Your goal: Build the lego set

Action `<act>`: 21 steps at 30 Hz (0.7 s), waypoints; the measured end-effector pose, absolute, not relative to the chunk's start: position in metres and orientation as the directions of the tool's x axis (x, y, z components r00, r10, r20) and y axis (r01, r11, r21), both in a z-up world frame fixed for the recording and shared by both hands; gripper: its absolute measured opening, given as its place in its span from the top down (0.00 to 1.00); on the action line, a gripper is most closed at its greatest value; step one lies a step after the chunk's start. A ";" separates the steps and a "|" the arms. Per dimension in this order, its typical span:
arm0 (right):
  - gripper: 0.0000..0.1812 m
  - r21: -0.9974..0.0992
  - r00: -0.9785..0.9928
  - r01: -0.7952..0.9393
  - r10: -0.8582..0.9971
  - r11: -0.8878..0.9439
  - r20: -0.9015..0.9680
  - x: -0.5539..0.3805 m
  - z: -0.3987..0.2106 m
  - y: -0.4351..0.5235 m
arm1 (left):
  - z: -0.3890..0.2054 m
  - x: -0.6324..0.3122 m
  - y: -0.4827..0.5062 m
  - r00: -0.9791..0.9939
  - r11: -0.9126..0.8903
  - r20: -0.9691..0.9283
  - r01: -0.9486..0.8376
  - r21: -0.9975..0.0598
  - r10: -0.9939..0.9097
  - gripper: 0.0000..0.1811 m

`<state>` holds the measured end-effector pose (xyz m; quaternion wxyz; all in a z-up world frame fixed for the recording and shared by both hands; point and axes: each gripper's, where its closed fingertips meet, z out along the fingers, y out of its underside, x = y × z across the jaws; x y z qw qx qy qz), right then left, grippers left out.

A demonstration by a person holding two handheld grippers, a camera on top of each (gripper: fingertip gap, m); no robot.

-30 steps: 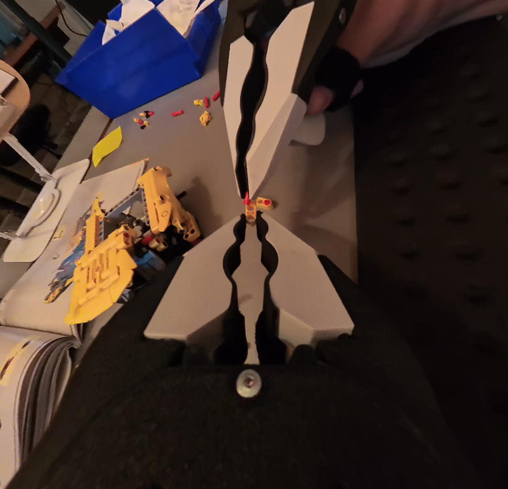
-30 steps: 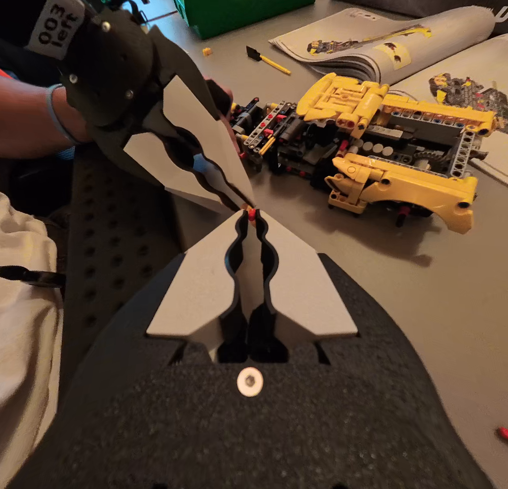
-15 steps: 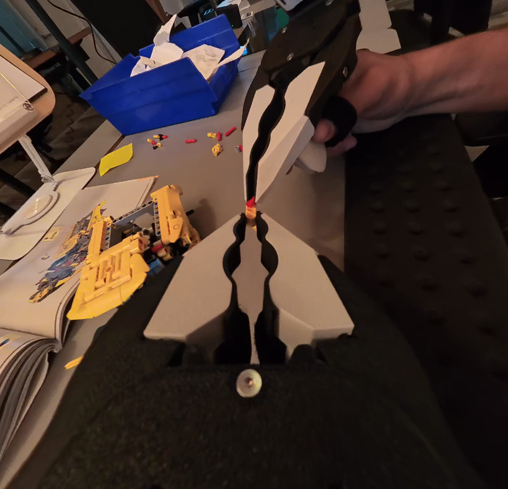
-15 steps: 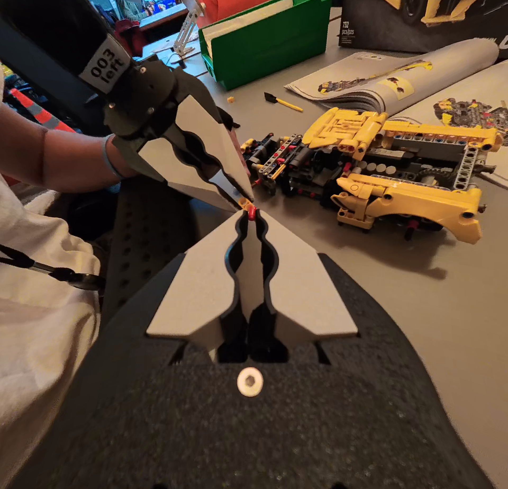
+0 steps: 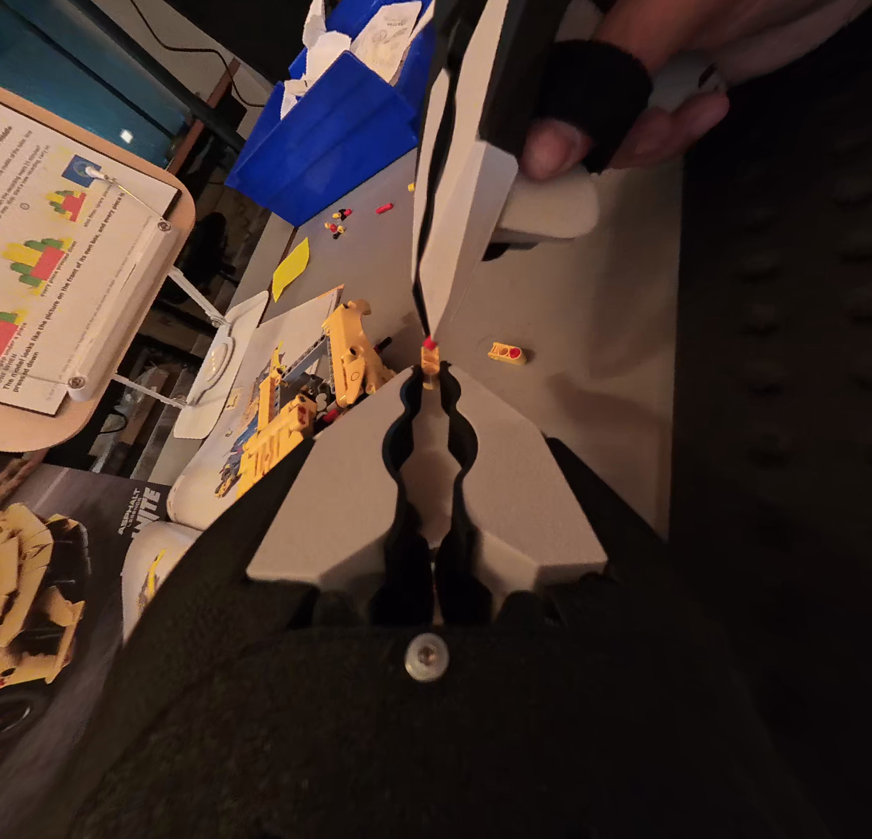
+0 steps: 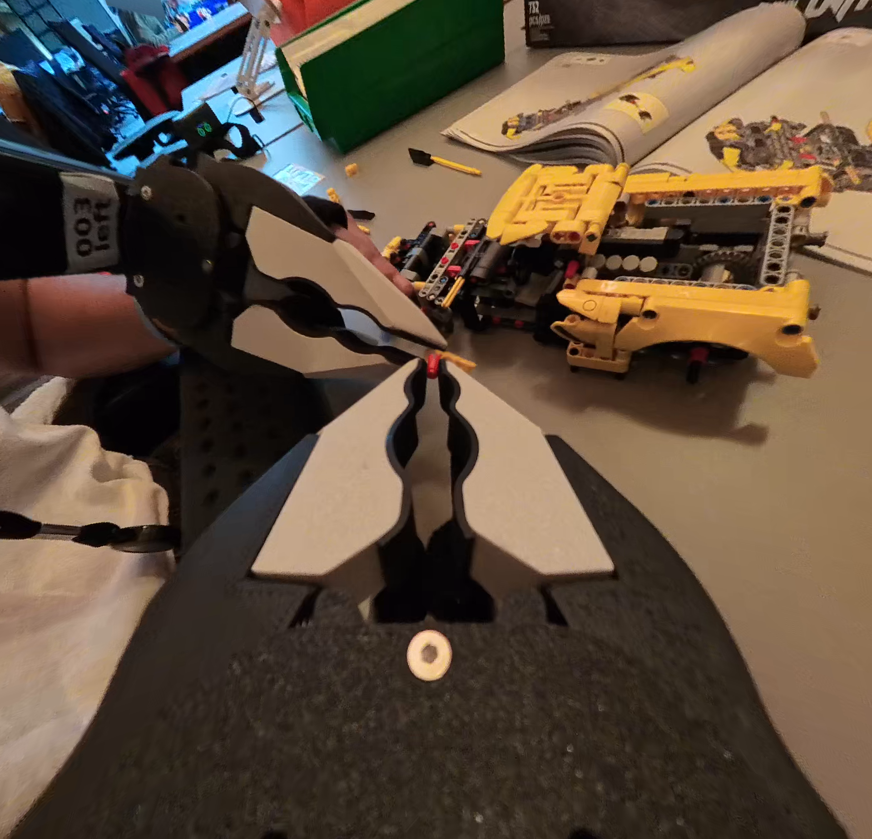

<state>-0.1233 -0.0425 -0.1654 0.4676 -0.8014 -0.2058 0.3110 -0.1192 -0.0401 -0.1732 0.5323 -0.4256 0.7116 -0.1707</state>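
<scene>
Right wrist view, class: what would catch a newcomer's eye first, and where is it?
Dead centre, the right gripper and left gripper meet tip to tip, pinching a red pin and a small yellow piece. Just behind them, a half-built yellow and black car model lies on the grey table, with an open instruction booklet beyond.

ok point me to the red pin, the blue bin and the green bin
red pin (image 6: 432, 365), right wrist view, on its red body between the right gripper's tips
blue bin (image 5: 325, 141), left wrist view, on its front wall
green bin (image 6: 401, 68), right wrist view, on its front wall
</scene>
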 end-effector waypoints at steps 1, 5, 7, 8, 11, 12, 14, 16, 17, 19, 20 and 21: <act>0.98 -0.873 0.729 0.053 0.616 -0.486 -0.299 -0.125 -0.168 -0.043 | -0.173 -0.119 -0.040 -0.068 0.581 -0.617 -0.428 -0.692 -0.784 0.96; 0.98 -0.884 0.757 0.105 0.613 -0.456 -0.226 -0.126 -0.170 -0.042 | -0.173 -0.119 -0.042 -0.076 0.584 -0.614 -0.419 -0.695 -0.785 0.96; 0.98 -0.878 0.753 0.090 0.608 -0.471 -0.249 -0.124 -0.171 -0.042 | -0.172 -0.120 -0.045 -0.086 0.549 -0.567 -0.404 -0.732 -0.819 0.96; 0.98 -0.871 0.741 0.085 0.615 -0.484 -0.270 -0.125 -0.172 -0.043 | -0.173 -0.121 -0.046 -0.096 0.520 -0.530 -0.402 -0.754 -0.843 0.96; 0.98 -0.825 0.739 0.158 0.619 -0.543 -0.266 -0.127 -0.188 -0.047 | -0.188 -0.124 -0.050 -0.164 0.461 -0.436 -0.446 -0.768 -0.885 0.96; 0.98 -0.817 0.738 0.190 0.628 -0.545 -0.247 -0.128 -0.192 -0.049 | -0.196 -0.126 -0.055 -0.207 0.461 -0.413 -0.462 -0.758 -0.887 0.96; 0.98 -0.818 0.756 0.240 0.629 -0.522 -0.179 -0.122 -0.194 -0.049 | -0.211 -0.129 -0.062 -0.264 0.445 -0.358 -0.506 -0.739 -0.896 0.96; 0.98 -0.844 0.738 0.262 0.661 -0.468 -0.137 -0.120 -0.189 -0.053 | -0.221 -0.130 -0.063 -0.281 0.443 -0.343 -0.540 -0.715 -0.896 0.96; 0.98 -0.849 0.745 0.262 0.656 -0.458 -0.124 -0.117 -0.188 -0.052 | -0.226 -0.130 -0.060 -0.272 0.443 -0.350 -0.564 -0.697 -0.896 0.96; 0.98 -0.856 0.724 0.229 0.669 -0.463 -0.168 -0.118 -0.185 -0.054 | -0.225 -0.128 -0.055 -0.253 0.469 -0.399 -0.567 -0.678 -0.882 0.96; 0.98 -0.853 0.713 0.208 0.671 -0.478 -0.202 -0.119 -0.185 -0.055 | -0.224 -0.127 -0.057 -0.254 0.486 -0.418 -0.550 -0.680 -0.872 0.94; 0.98 -0.851 0.692 0.185 0.680 -0.492 -0.243 -0.120 -0.183 -0.056 | -0.223 -0.127 -0.058 -0.252 0.507 -0.446 -0.539 -0.673 -0.859 0.87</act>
